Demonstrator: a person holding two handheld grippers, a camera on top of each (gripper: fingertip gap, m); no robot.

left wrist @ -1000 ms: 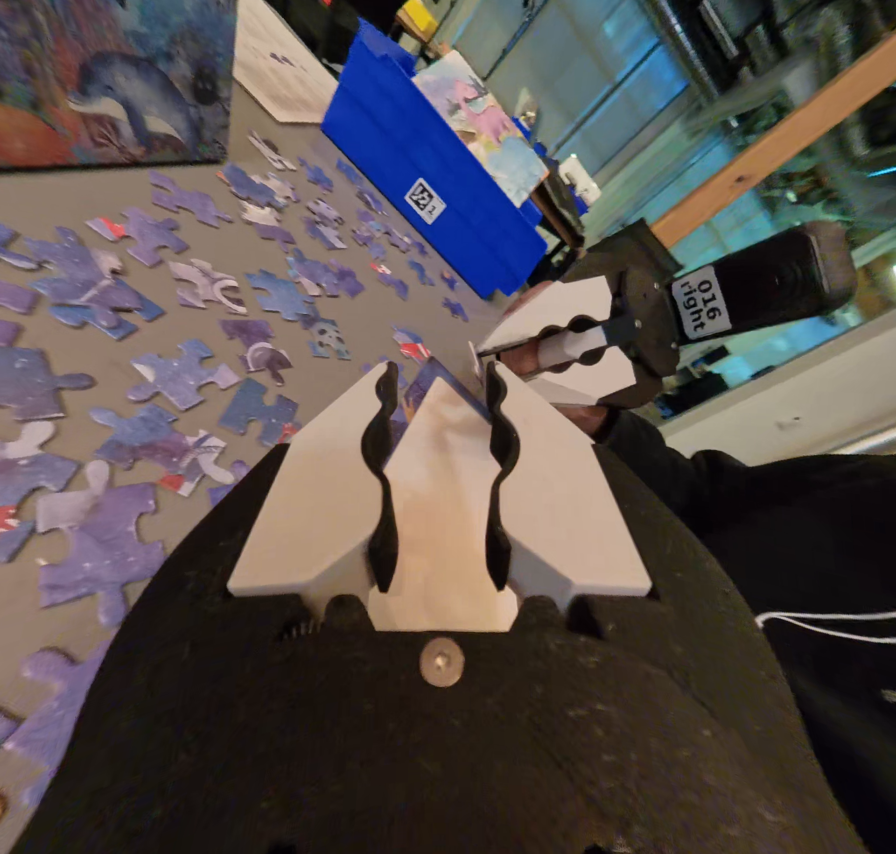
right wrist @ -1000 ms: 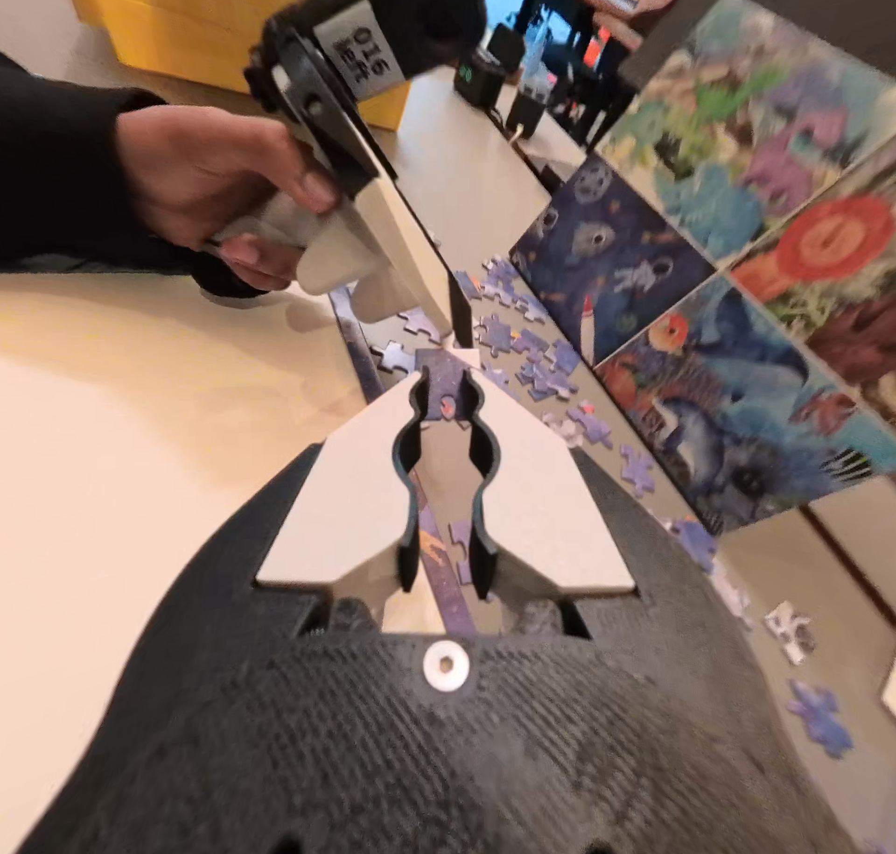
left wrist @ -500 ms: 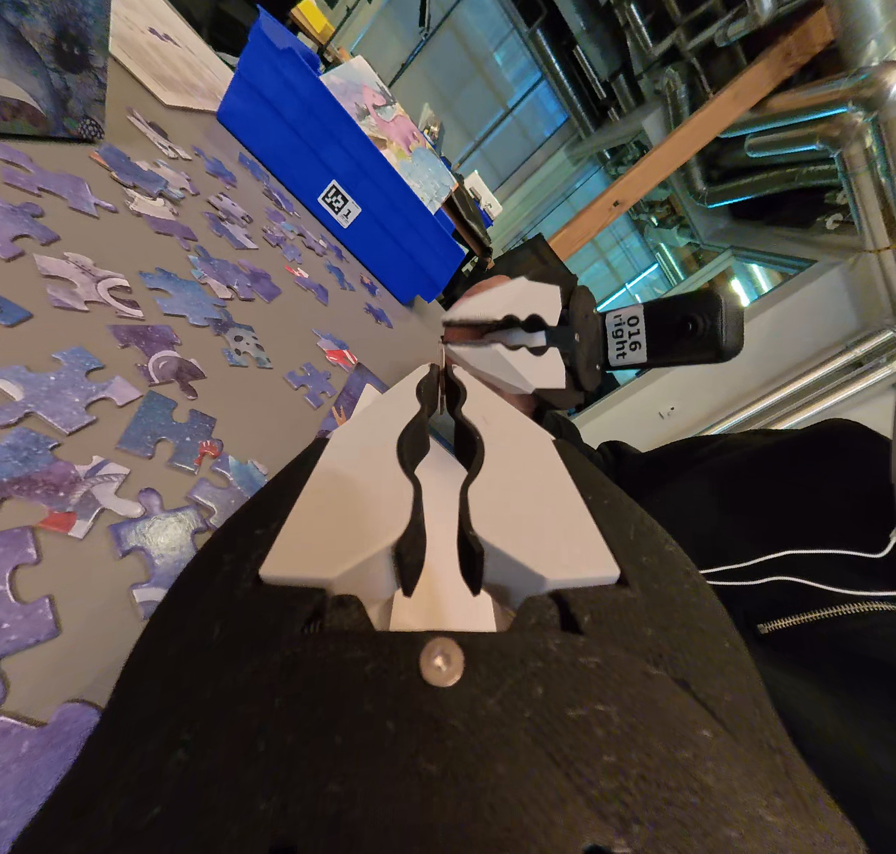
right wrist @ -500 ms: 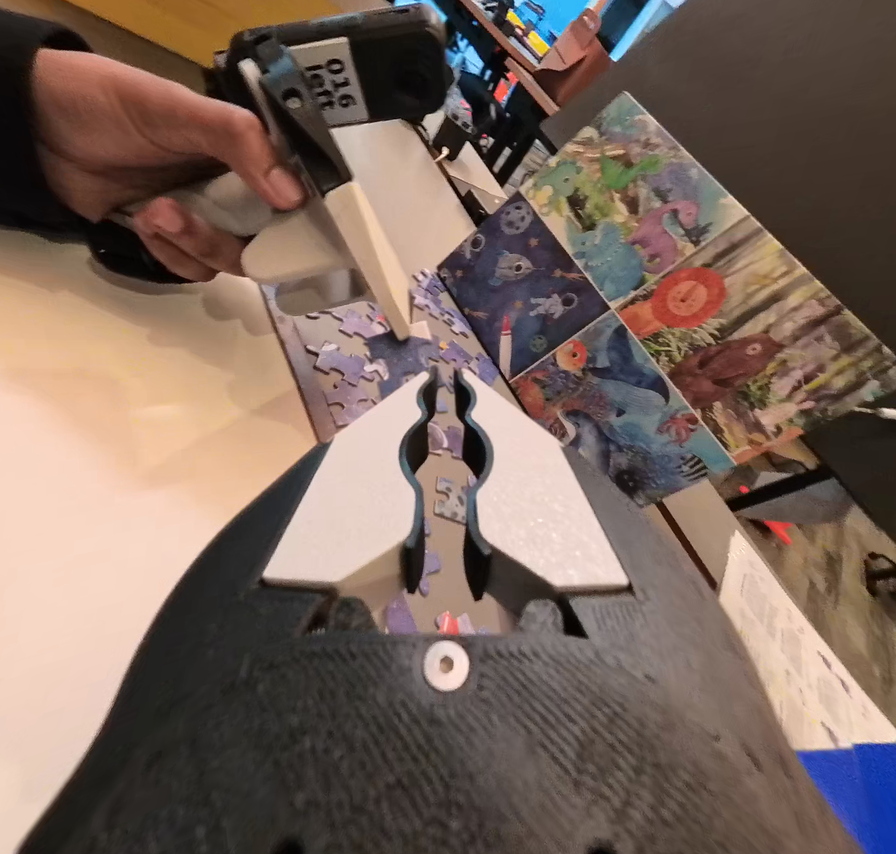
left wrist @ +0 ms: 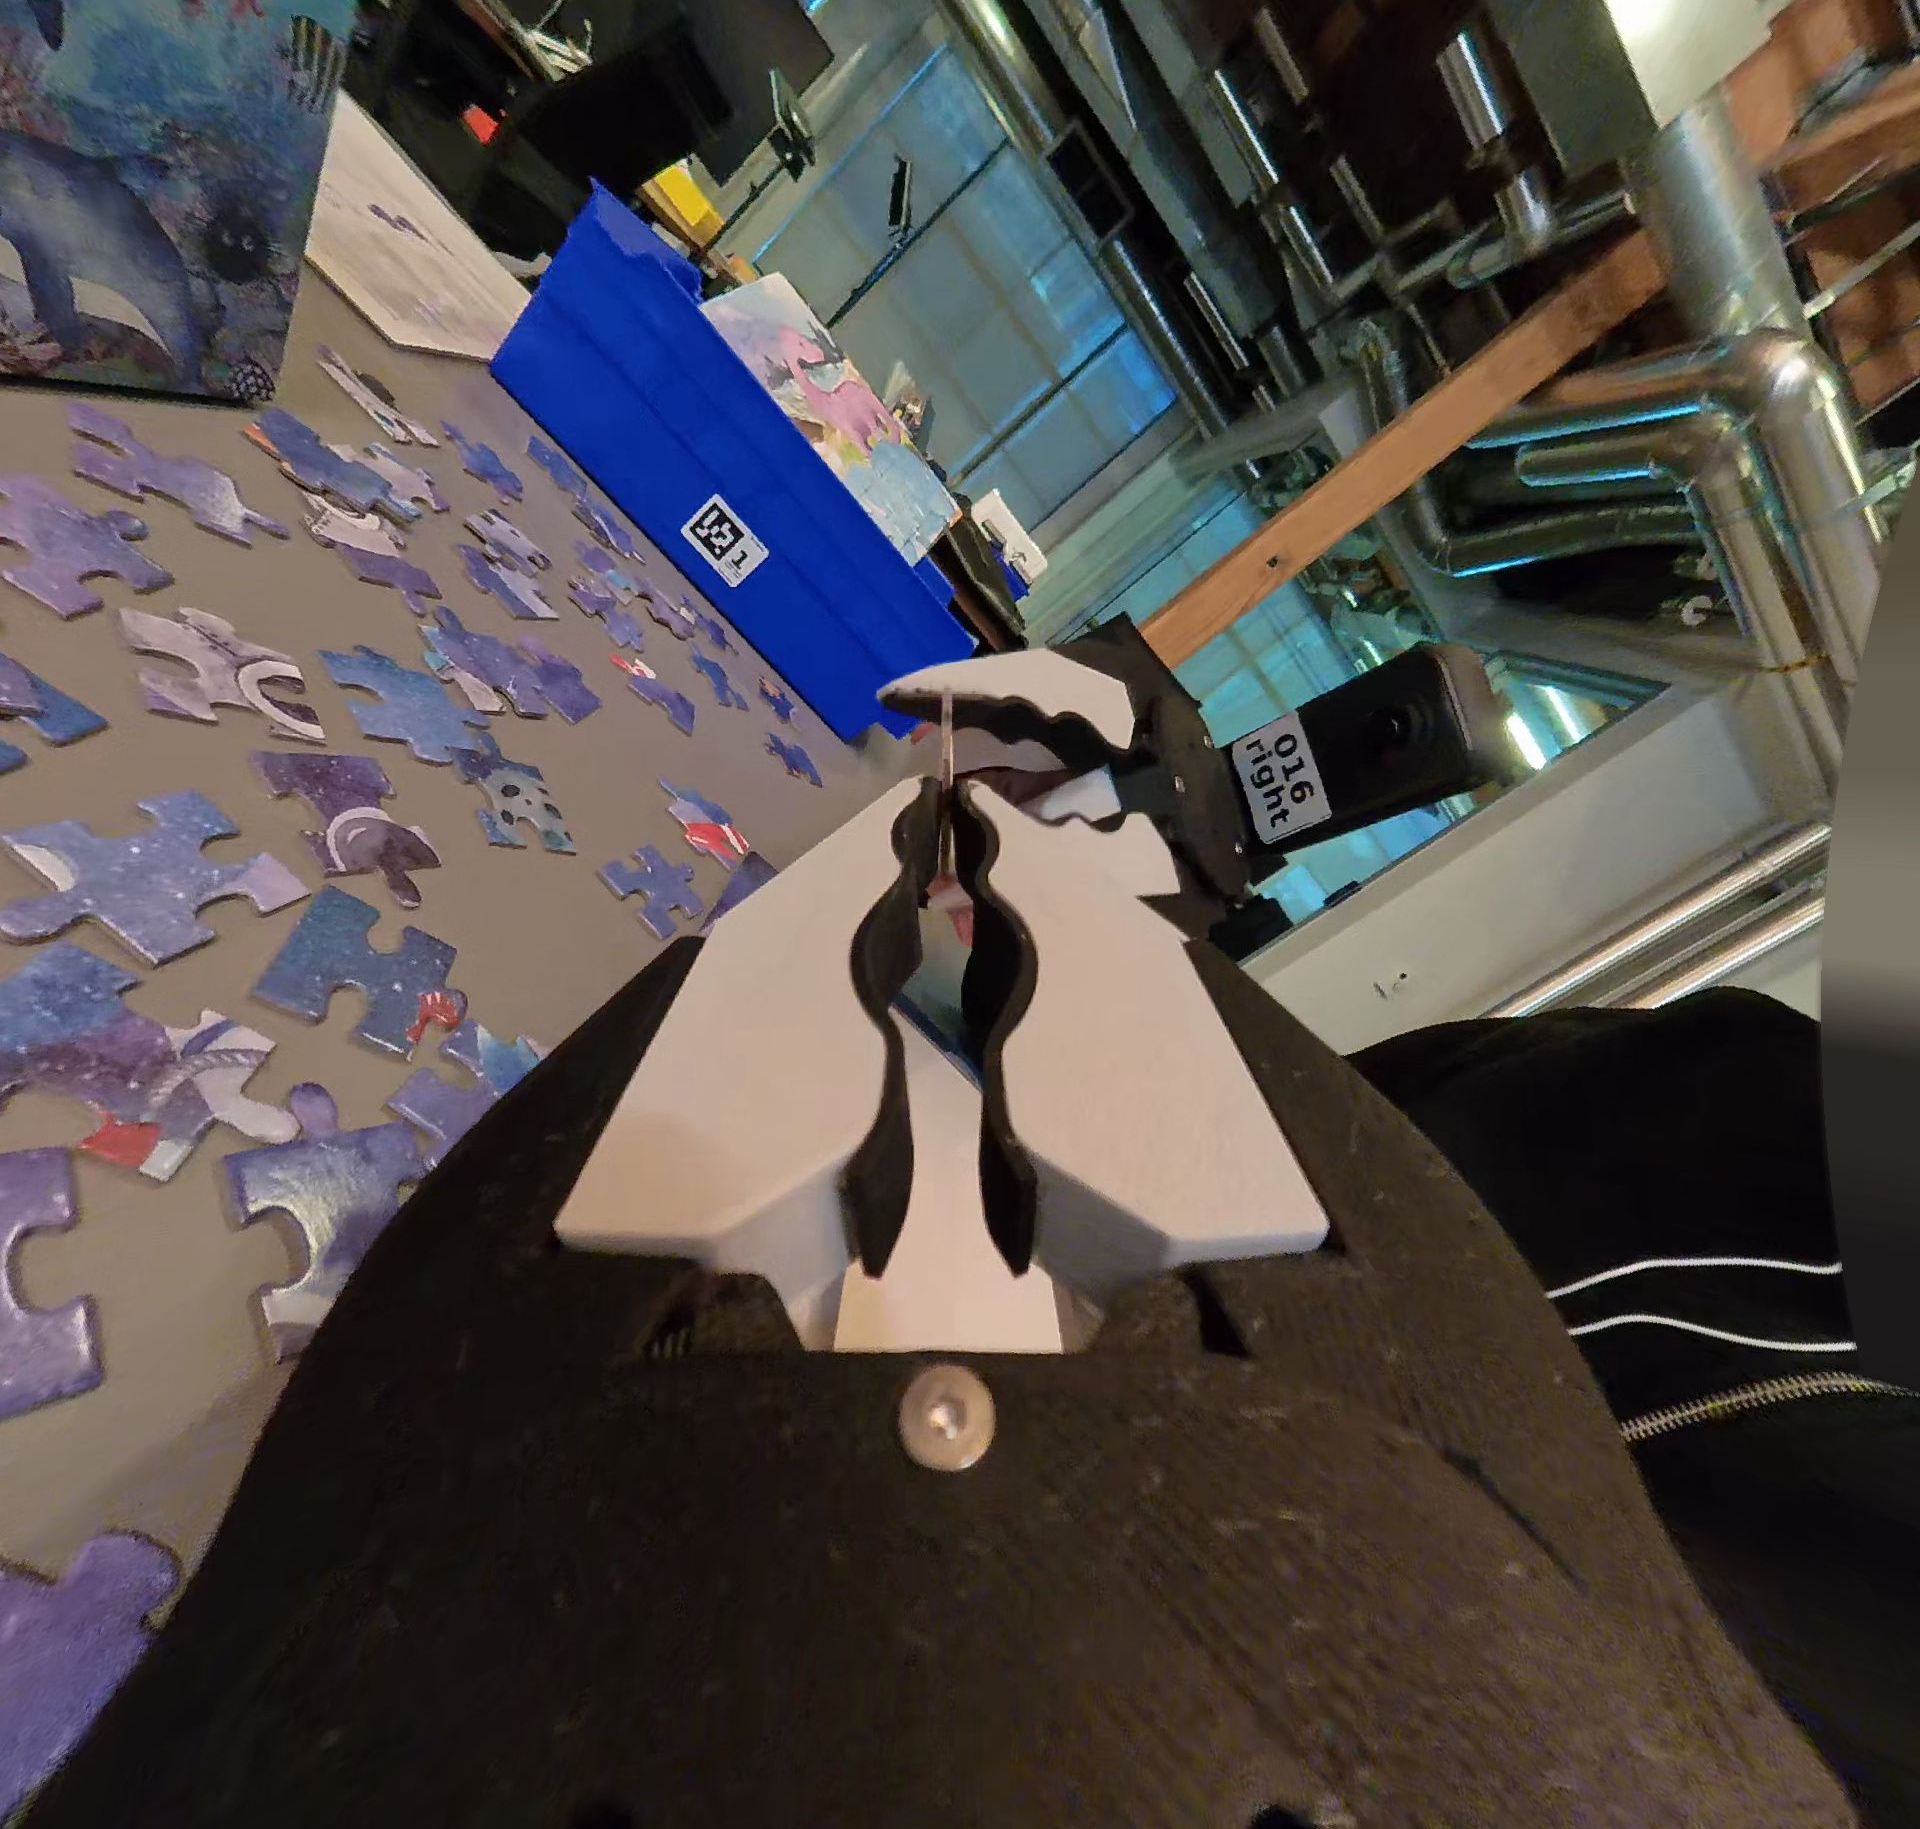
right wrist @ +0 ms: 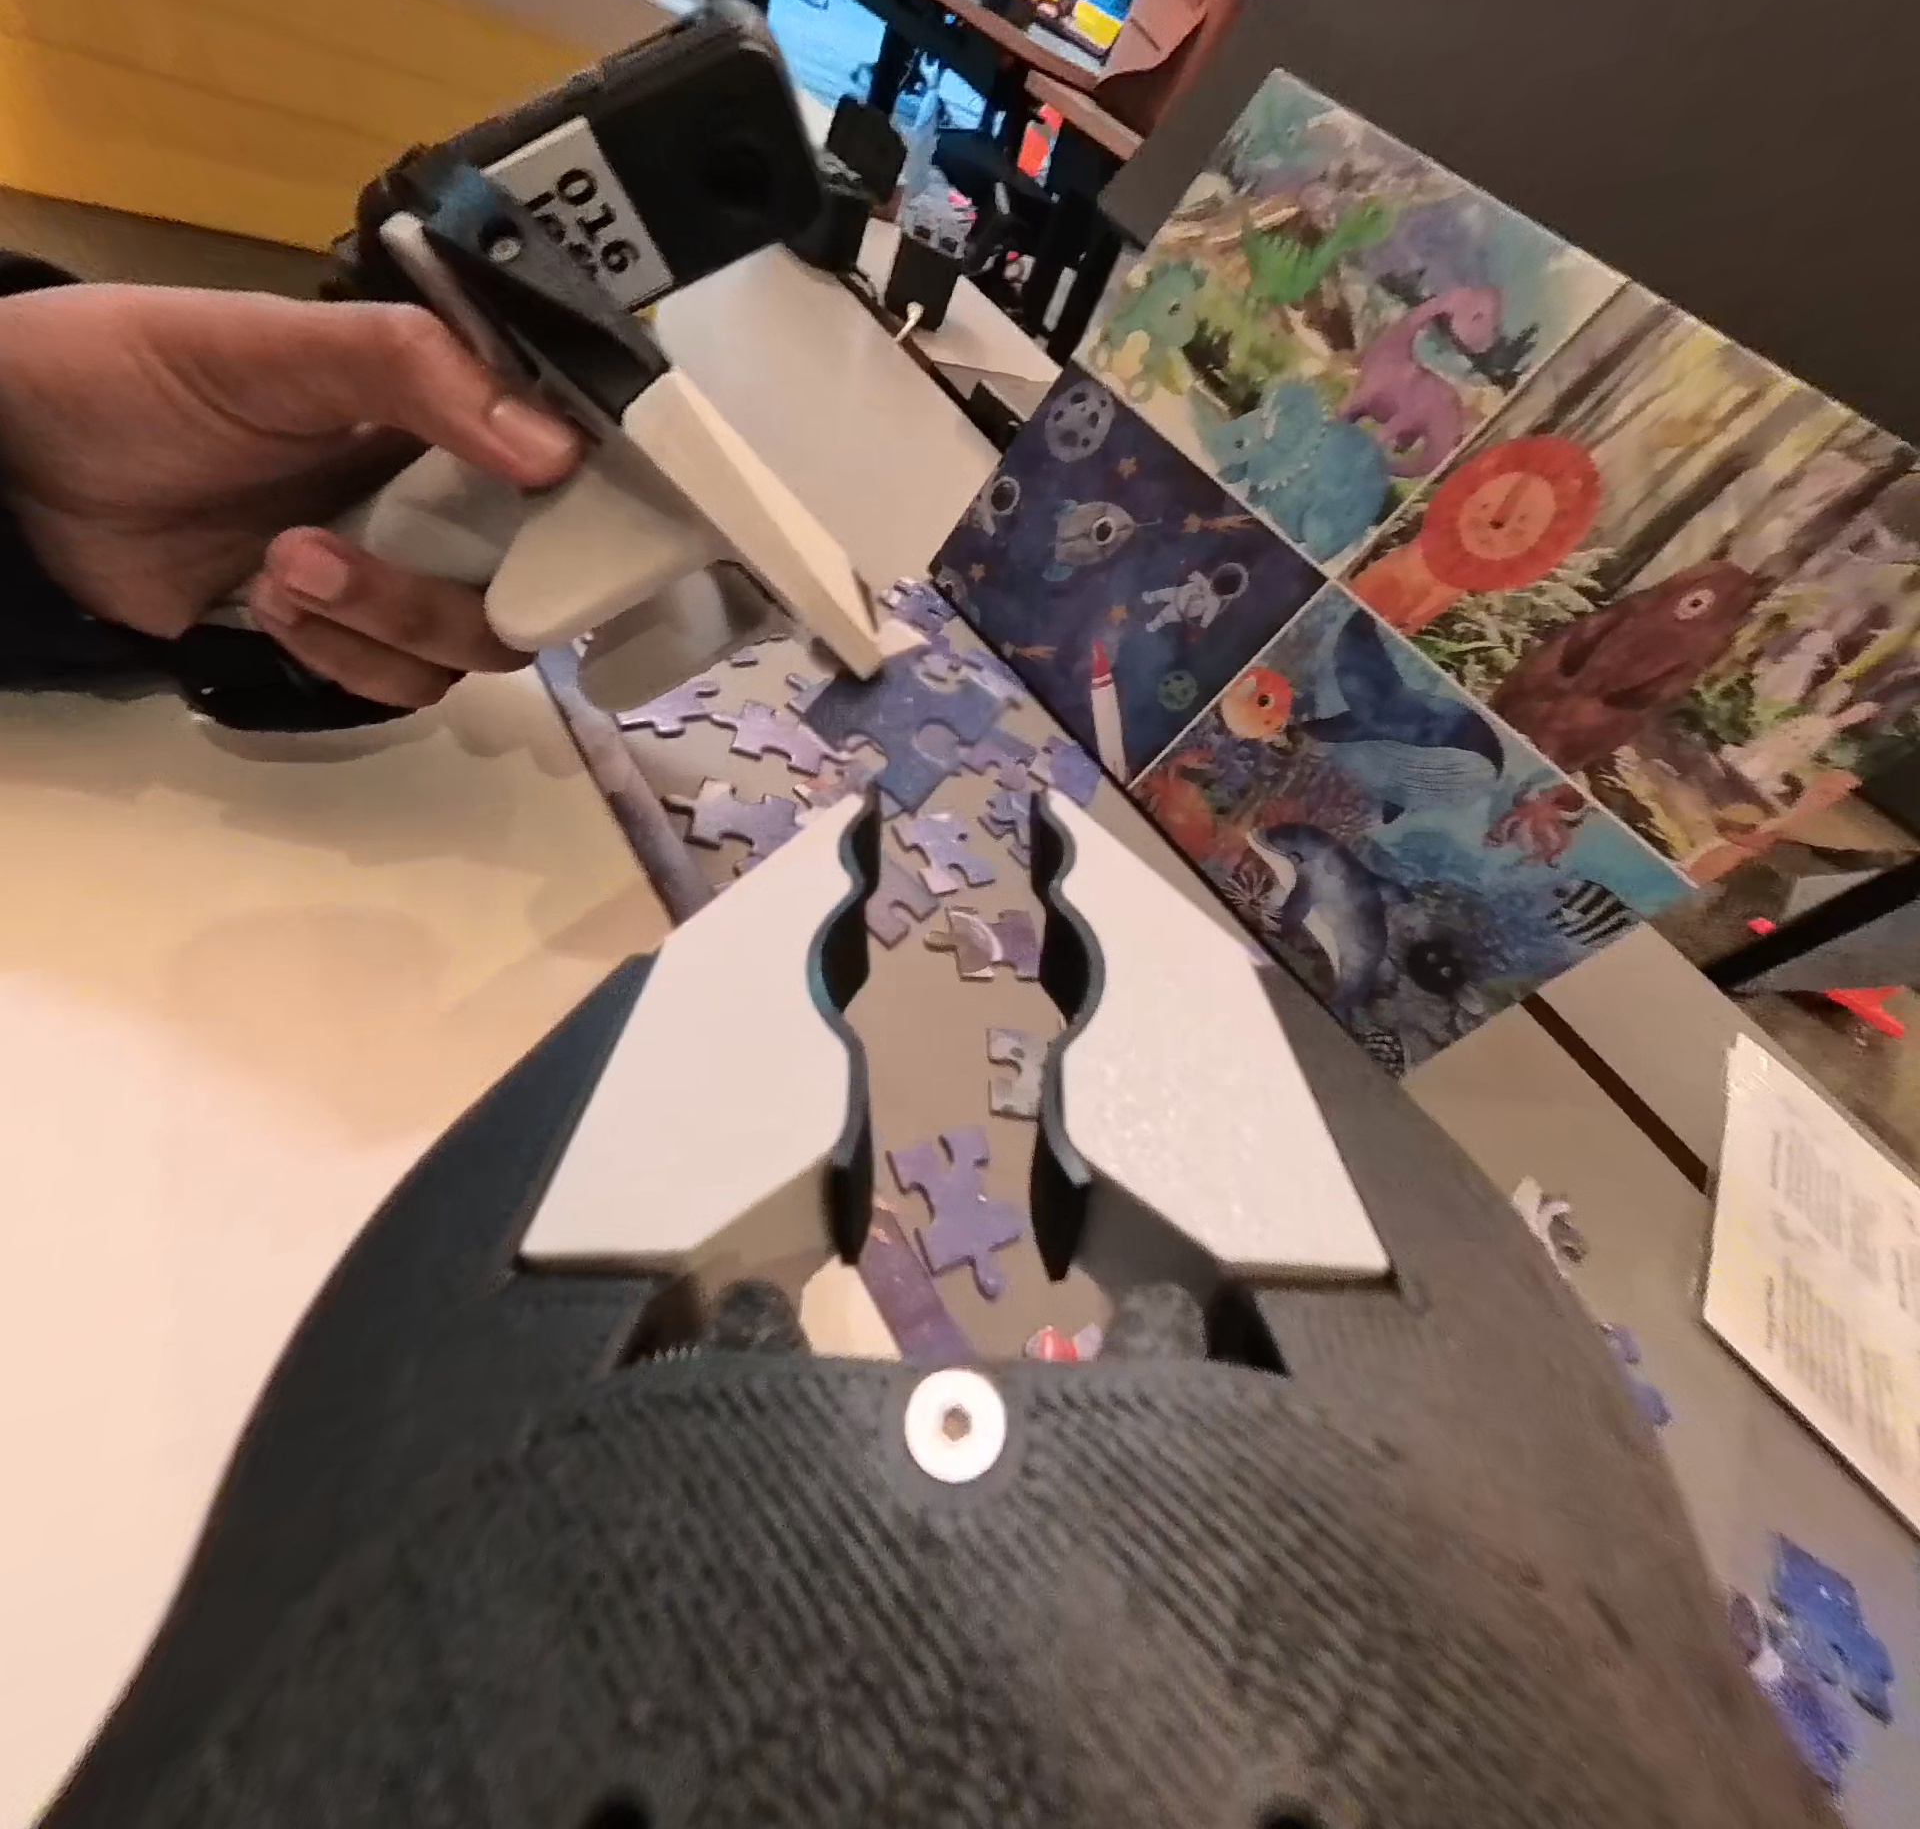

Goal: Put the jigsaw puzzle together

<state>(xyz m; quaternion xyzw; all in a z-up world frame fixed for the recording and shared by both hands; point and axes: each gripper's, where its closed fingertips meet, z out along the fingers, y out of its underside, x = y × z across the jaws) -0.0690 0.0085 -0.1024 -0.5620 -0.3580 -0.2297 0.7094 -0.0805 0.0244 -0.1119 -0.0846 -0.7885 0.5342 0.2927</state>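
Note:
My left gripper (left wrist: 940, 803) is shut on a dark blue puzzle piece (left wrist: 944, 740), which I see edge-on between its tips. In the right wrist view the left gripper (right wrist: 873, 649), held by a hand (right wrist: 208, 449), pinches the top of that piece (right wrist: 914, 730) and holds it above the table. My right gripper (right wrist: 951, 813) is open and empty just below the piece; it also shows in the left wrist view (left wrist: 966, 756), open around the piece's far edge. Several loose blue and purple pieces (left wrist: 156, 875) lie on the grey mat (left wrist: 582, 906), some showing in the right wrist view (right wrist: 956, 1218).
A blue bin (left wrist: 727, 532) stands at the mat's far edge. A board of reference pictures (right wrist: 1403, 584) stands along one side, also in the left wrist view (left wrist: 135, 148). A white printed sheet (right wrist: 1829, 1291) lies at right. A white table (right wrist: 260, 1000) and a yellow box (right wrist: 208, 65) are at left. Only a small space, under 4 cm, lies between the two pairs of fingers.
My right gripper held the piece and has opened and let it go. My left gripper closed onto the piece and holds it now. Both grippers rose from the table.

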